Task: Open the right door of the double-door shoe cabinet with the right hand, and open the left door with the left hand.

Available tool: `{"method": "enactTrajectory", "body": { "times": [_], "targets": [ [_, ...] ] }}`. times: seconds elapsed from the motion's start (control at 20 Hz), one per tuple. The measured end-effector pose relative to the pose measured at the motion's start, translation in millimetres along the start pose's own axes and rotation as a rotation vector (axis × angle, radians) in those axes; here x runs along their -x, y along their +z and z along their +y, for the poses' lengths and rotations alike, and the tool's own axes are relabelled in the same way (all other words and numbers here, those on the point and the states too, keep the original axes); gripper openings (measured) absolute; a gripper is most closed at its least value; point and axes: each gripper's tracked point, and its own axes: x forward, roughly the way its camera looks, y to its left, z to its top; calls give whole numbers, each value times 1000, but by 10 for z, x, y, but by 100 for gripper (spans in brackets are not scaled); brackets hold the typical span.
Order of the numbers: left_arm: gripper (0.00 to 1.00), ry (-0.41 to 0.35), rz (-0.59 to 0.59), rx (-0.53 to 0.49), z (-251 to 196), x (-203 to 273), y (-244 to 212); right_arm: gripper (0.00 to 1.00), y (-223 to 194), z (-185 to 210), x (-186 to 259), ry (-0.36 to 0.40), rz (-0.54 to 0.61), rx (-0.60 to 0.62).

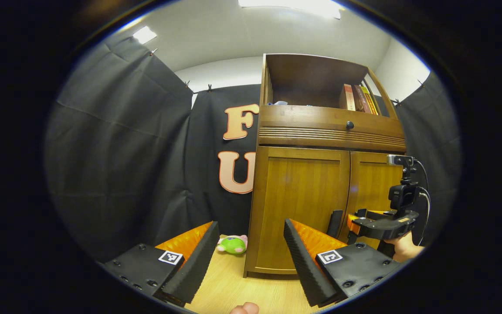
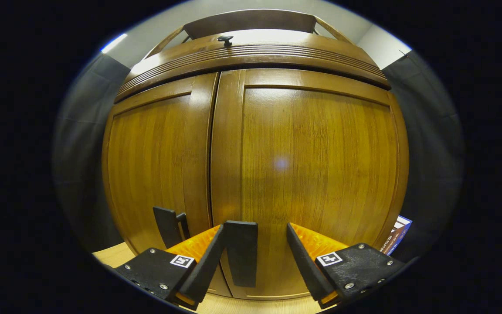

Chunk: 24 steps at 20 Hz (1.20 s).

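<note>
The wooden shoe cabinet (image 1: 303,131) stands with both doors closed. In the left gripper view, my left gripper (image 1: 250,223) is open, holds nothing, and sits a short way back from the left door (image 1: 299,205). Farther right, a hand holds my right gripper (image 1: 355,218) close against the right door (image 1: 375,183). In the right gripper view, my right gripper (image 2: 255,226) is open right up at the right door (image 2: 316,165). That door's dark handle (image 2: 241,253) lies between the fingers, next to the left finger (image 2: 207,257). The left door's handle (image 2: 168,226) stands beside it.
A green plush toy (image 1: 232,244) lies on the wooden floor left of the cabinet. Books (image 1: 360,98) stand on the open upper shelf above a drawer with a dark knob (image 1: 350,125). A printed box (image 2: 397,235) sits at the cabinet's lower right corner.
</note>
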Motion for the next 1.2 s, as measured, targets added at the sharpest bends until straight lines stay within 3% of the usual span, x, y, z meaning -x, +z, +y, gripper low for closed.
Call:
{"method": "enactTrajectory", "body": {
  "times": [0.05,0.25,0.3,0.4,0.45,0.5,0.6,0.65,0.8,0.85,0.9,0.95,1.15,1.2],
  "targets": [
    [99,-2,1,-1,-11,-16,-3,86,13,-4,-5,-2,-4,2],
    [96,-17,6,-1,-54,-56,-33,86,0,16,3,0,-3,0],
    [97,-21,6,-2,-63,-65,-36,75,1,16,1,0,-3,-1],
    [97,-24,3,-8,-66,-67,-11,94,-8,37,-4,5,0,-8],
    [97,-25,1,-11,-64,-70,-6,92,-16,54,3,8,2,-11],
    [98,-27,0,-14,-62,-63,2,66,-21,72,8,11,2,-14],
    [99,-29,-2,-21,-47,-72,21,76,-28,117,-9,23,4,-21],
    [99,-29,-3,-23,-52,-74,28,72,-36,158,1,34,6,-26],
    [98,-33,-3,-25,-50,-52,34,40,-46,177,5,36,6,-39],
    [97,-38,-4,-23,-56,-41,46,48,-45,182,1,38,6,-42],
    [96,-48,-10,-17,-89,-21,62,27,-51,184,5,45,8,-43],
    [96,-56,-13,-12,-118,-18,73,34,-48,191,7,51,6,-41],
    [99,-54,-6,-29,-120,30,57,29,-62,188,10,58,13,-26],
    [99,-53,-4,-30,-119,48,50,20,-63,192,14,66,12,-19]
  ]
}}
